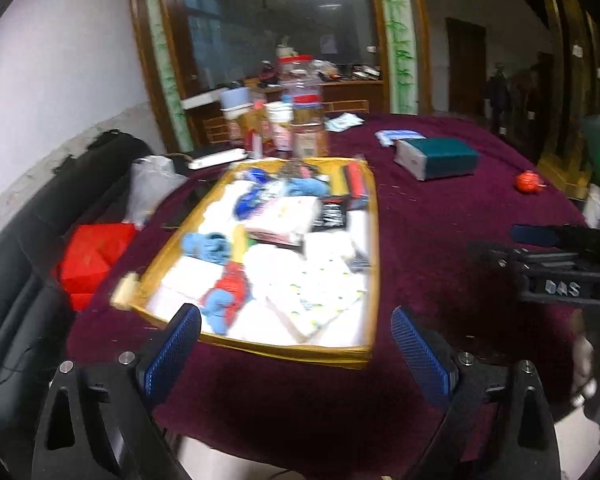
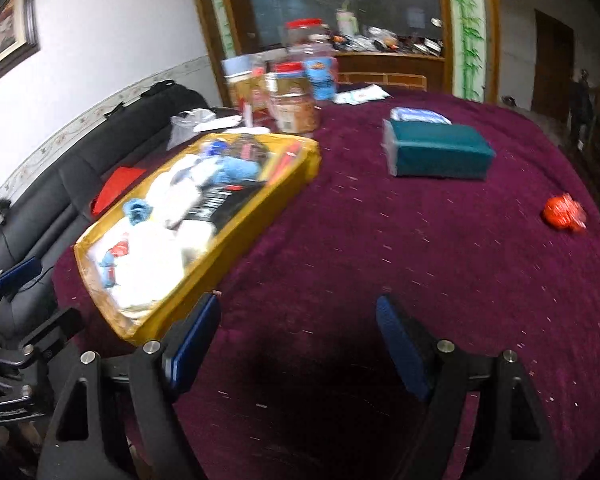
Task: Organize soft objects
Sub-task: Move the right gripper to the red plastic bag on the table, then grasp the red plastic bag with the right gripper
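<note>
- A yellow-edged storage bag (image 1: 370, 264) with a clear top is seen lying flat on the maroon tablecloth (image 1: 440, 248), towards the cloth's left side.
- Inside the bag, soft items are packed: white folded cloths (image 1: 320, 288), light-blue knitted pieces (image 1: 206, 246) and a red-and-blue piece (image 1: 228, 292); blur keeps finer detail from being told.
- The left gripper (image 1: 296, 344) is held just in front of the bag's near edge, its blue-padded fingers (image 1: 172, 356) spread wide with nothing between them; whether a pad touches the bag cannot be told.
- The right gripper (image 2: 298, 344) is held beside the bag's near right corner, above bare cloth; its jaws are also spread apart and empty.
- Behind the bag, a cluster of jars (image 2: 296, 106) with red lids and other containers is seen at the cloth's far edge.
- To the right of the bag, well apart from it, a teal tissue pack (image 2: 440, 152) lies on the cloth, with a blue-and-white packet (image 2: 420, 115) just behind it.
- Further right of the bag, a small red object (image 2: 562, 212) rests near the cloth's edge.
- To the left of the bag, off the table, a black sofa (image 2: 100, 156) is seen with a red item (image 1: 92, 256) and a clear plastic bag (image 1: 152, 188) on it.
</note>
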